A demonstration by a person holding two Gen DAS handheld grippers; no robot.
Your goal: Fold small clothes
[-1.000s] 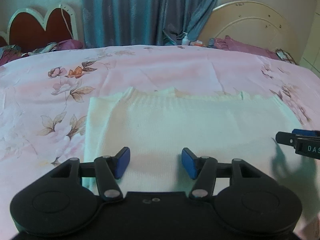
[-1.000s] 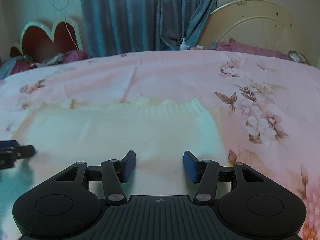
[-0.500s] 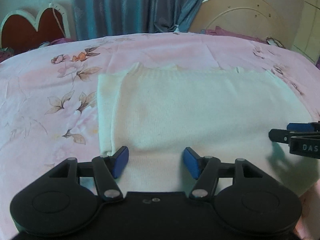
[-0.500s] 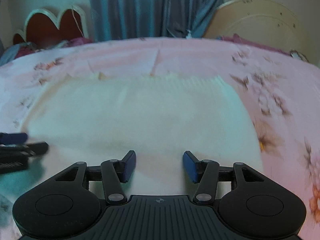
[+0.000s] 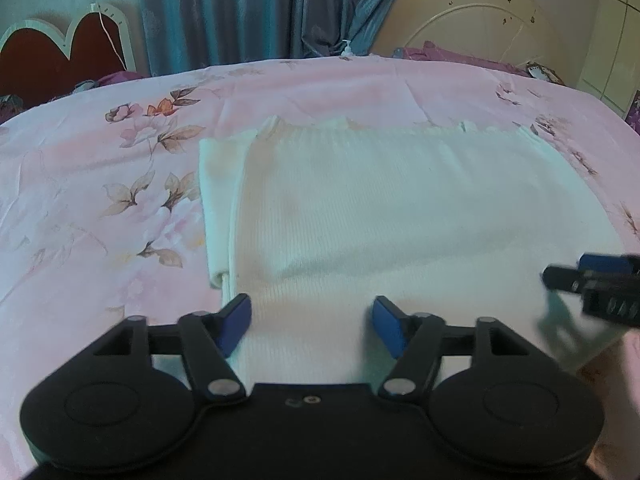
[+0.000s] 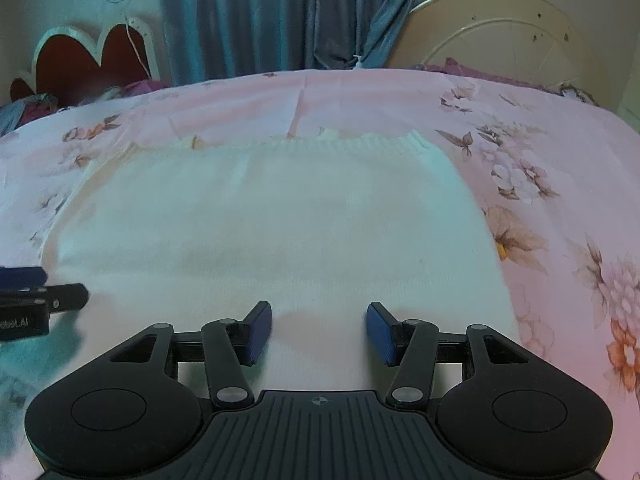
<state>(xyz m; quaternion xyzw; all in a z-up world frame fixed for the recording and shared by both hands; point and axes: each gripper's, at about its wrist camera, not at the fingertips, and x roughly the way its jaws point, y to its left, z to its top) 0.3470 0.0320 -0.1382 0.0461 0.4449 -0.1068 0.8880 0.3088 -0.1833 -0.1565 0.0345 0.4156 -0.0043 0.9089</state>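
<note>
A cream knitted garment point(image 5: 400, 216) is lying flat across the middle of the frame in both wrist views, resting on the pink flowered bedsheet point(image 5: 100, 200), with its ribbed edge running along the far side toward the upper middle of the frame. It is looking partly folded already: a narrower layer is sticking out from under the main panel along its left edge in the left wrist view, which I take for a sleeve or side tucked in, so the side folds seem done and the fold of the near edge up toward the ribbed edge seems left to do. The left hand-held gripper point(image 5: 310, 326) is hanging over the near left corner of the garment, its jaws opening, blue pads apart, with cloth showing below the gap but nothing pinched. The right hand-held gripper point(image 6: 320, 332) is hovering over the near right part point(image 6: 280, 232) with its pads also apart and gripping nothing. The garment's near edge is hiding behind both gripper bodies at the bottom of the frames, so I cannot tell how it is lying there. Beyond the bed, blue curtains point(image 5: 260, 12) are hanging at the upper middle, and a heart-shaped headboard point(image 5: 60, 56) is showing at the upper left.
</note>
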